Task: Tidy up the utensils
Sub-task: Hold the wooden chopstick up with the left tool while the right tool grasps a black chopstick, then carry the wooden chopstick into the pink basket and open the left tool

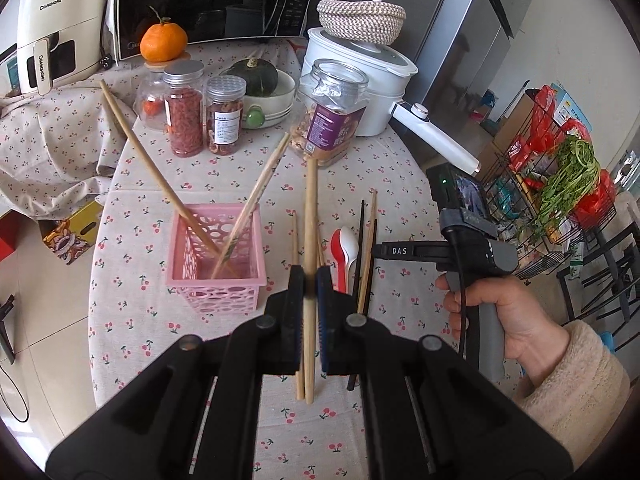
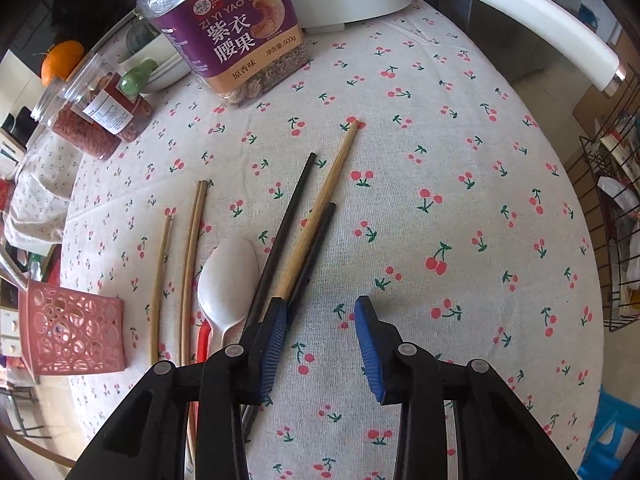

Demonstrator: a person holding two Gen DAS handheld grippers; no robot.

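Left tool (image 1: 309, 280) grips a chopstick (image 1: 310, 216); pink basket (image 1: 216, 264) beside.

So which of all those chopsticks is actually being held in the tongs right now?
The pale wooden chopstick clamped in the left tongs, off the table. Two others stand in the pink basket; the rest, black and wooden, lie flat on the cloth.

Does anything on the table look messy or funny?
Yes. Chopsticks and two spoons lie loose on the cloth beside the pink basket, not in it, and one black chopstick crosses under a wooden one. The two chopsticks already in the basket lean opposite ways.
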